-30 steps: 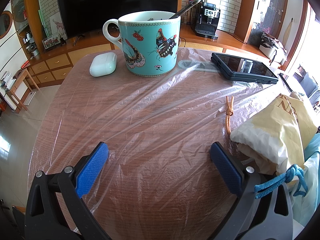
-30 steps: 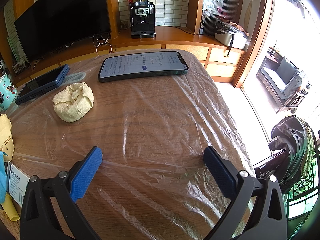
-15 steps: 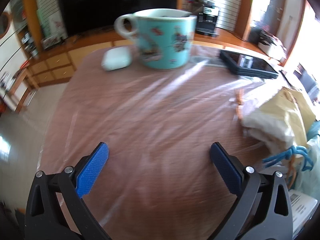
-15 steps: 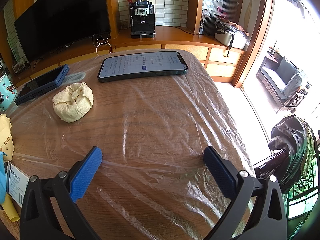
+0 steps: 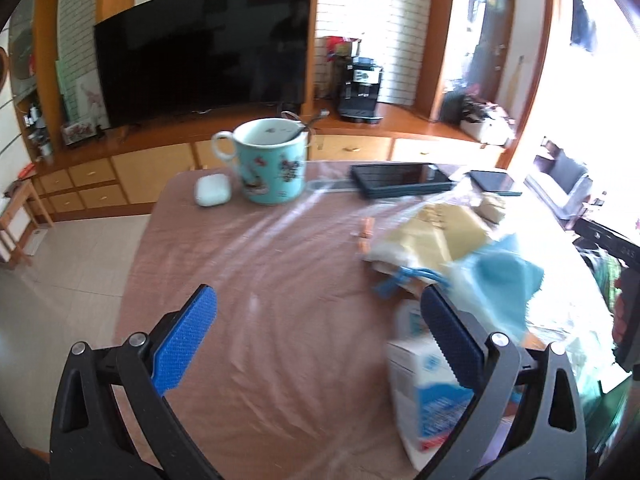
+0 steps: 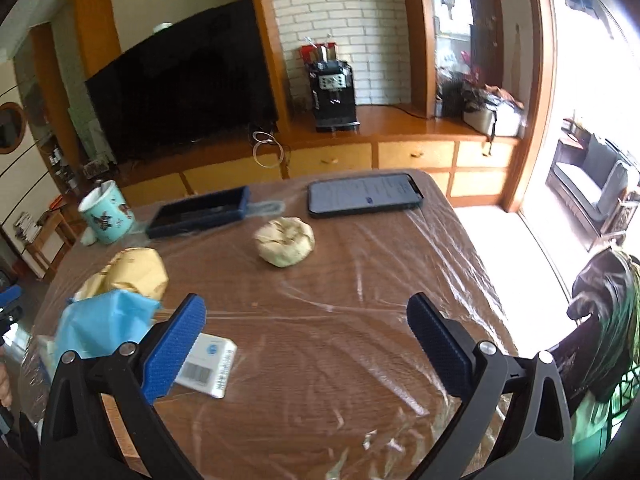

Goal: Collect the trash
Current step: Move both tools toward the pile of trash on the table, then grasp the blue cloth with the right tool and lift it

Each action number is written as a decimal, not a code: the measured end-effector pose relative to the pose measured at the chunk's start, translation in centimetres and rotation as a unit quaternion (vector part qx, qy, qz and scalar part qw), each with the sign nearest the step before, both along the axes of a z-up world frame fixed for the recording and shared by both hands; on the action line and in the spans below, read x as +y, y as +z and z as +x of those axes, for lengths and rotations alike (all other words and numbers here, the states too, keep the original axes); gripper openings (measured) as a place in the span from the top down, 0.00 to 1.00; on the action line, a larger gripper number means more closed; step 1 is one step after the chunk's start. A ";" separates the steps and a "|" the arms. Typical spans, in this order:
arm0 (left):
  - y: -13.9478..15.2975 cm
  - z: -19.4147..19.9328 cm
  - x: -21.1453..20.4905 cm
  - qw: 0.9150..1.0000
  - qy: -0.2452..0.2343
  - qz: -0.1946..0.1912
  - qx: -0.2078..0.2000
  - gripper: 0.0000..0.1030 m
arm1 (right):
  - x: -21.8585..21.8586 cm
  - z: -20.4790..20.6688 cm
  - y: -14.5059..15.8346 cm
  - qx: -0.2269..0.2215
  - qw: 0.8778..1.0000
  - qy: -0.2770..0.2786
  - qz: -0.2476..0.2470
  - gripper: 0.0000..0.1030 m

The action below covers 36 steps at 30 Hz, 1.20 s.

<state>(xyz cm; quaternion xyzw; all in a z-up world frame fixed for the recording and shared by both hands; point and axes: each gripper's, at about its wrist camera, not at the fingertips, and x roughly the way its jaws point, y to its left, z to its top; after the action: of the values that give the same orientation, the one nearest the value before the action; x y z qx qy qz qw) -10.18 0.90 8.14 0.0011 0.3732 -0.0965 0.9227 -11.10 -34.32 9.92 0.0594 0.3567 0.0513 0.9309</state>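
Left gripper (image 5: 316,336) spread wide, nothing between the blue pads, hovering over the plastic-covered table (image 5: 248,280). Its right finger (image 5: 450,338) sits in front of a white-and-blue carton (image 5: 424,392); contact unclear, view blurred. Right gripper (image 6: 306,342) also wide apart and empty above the table; a small white box (image 6: 210,364) with barcode lies just behind its left finger (image 6: 174,350).

Trash pile sits between the two grippers: yellow paper bag (image 6: 132,276), blue plastic bag (image 6: 104,326) on the near side of it. Crumpled paper ball (image 6: 285,241) lies apart, mid-table, ahead of the right gripper.

Far edge: butterfly mug (image 5: 272,162) with spoon, white earbuds case (image 5: 211,189) beside it, cased phone (image 6: 200,216), lit smartphone (image 6: 365,198).

Earbuds case shows clearly only in the left view; crumpled ball shows clearly only in the right view.
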 end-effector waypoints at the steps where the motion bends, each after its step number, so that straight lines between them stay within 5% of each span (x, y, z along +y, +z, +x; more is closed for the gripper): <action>1: 0.2 -0.9 -0.5 1.000 -0.007 -0.002 -0.003 0.01 | 1.0 -0.3 0.6 -0.006 1.000 0.015 -0.001 0.04; 6: 0.3 -2.9 -2.7 1.000 -0.014 0.016 -0.005 0.01 | 6.3 -2.4 3.0 -0.028 0.997 0.071 0.000 0.04; 13: -0.3 -4.5 -3.6 1.000 -0.011 0.006 0.005 0.01 | 10.1 -4.1 2.0 -0.014 0.996 0.088 0.001 0.04; 23: -2.0 -4.3 -4.0 0.999 -0.014 -0.018 0.037 0.01 | 11.6 -2.9 -0.4 0.020 0.996 0.084 -0.004 0.04; 36: -4.6 -2.2 -4.2 0.996 -0.024 -0.046 0.078 0.01 | 12.6 0.8 -3.3 0.081 0.989 0.098 0.074 0.04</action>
<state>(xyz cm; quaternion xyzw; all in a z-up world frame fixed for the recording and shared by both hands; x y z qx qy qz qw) -12.37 -3.30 3.52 -0.0402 0.4391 -0.1354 0.8873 -10.32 -21.68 6.60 0.0967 0.4300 0.1635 0.8826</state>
